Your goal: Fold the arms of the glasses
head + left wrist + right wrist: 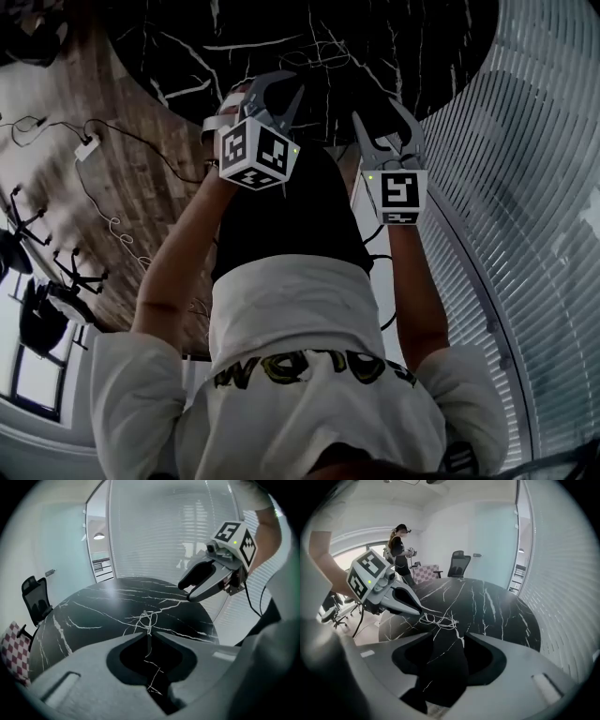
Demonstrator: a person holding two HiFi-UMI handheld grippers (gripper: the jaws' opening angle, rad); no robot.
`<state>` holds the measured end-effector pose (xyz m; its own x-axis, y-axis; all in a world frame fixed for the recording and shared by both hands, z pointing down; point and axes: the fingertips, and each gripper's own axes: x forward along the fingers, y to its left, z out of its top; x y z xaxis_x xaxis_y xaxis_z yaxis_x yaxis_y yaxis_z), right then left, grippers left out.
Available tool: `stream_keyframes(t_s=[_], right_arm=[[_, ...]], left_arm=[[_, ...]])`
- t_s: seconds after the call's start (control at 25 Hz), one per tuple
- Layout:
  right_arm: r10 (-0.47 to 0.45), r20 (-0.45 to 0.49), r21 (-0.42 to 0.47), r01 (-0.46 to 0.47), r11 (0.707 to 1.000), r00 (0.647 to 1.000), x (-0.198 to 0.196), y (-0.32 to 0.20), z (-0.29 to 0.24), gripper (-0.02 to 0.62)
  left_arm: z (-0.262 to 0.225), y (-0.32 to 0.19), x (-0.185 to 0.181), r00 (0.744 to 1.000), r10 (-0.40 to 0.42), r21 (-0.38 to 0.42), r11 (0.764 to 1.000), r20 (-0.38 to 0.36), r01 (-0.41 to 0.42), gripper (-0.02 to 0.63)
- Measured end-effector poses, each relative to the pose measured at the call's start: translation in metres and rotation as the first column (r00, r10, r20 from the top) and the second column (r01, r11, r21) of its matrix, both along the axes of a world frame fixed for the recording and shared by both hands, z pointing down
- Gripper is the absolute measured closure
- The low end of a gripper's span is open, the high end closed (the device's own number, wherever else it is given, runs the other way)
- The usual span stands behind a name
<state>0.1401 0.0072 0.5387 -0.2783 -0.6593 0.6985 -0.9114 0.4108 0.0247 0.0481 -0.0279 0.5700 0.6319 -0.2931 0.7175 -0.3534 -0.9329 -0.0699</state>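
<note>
**Two grippers close in on wire glasses on the marble table**

Head view first. The wearer leans over a round black marble table (178,42) with both arms stretched out. The left gripper (272,82) and right gripper (377,111) hang side by side over its near edge. Just beyond their tips lie the glasses (326,58), thin wire that is faint against the white veining. Cables (103,211) trail over the wooden floor on the left and blinds (534,187) run down the right. Neither is in the way.

Now the left gripper view. Its jaws are pressed to a narrow slit, empty-looking, with the tips right at the near end of the glasses (147,619). A pale line runs into the slit, either a glasses arm or a marble vein, and I can't settle which. My guess is that this side is there to steady the frame. The right gripper (185,591) hovers to the right, above the tabletop. An office chair (37,601) stands far left.

Over to the right gripper view. Its jaws are parted with only bare table between them, and the glasses (439,619) lie just ahead. I reckon it is held open to catch an arm and swing it inward. The left gripper (417,610) tip meets the frame's left end. A person (399,545) stands far off, well clear. The real hazard is thin wire lost among the marble veins.
</note>
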Motion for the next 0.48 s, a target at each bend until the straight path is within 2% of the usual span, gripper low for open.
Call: stream_keyframes(t_s=[0.2,0.36,0.48], right_arm=[[0.018,0.073,0.077,-0.023,0.997,0.997,0.001,-0.001,-0.059,0.388],[0.015,0.150,0.139,-0.036,0.990,0.989,-0.007,0.003,-0.116,0.394],[0.013,0.213,0.169,-0.050,0.984,0.977,-0.016,0.004,-0.160,0.405]], left_arm=[[-0.049,0.003,-0.008,0.991,-0.101,-0.044,0.994,-0.091,0.097,0.572],[-0.105,0.012,-0.020,0.961,-0.198,-0.094,0.979,-0.194,0.182,0.574],[-0.153,0.014,-0.029,0.928,-0.260,-0.126,0.964,-0.268,0.233,0.578]])
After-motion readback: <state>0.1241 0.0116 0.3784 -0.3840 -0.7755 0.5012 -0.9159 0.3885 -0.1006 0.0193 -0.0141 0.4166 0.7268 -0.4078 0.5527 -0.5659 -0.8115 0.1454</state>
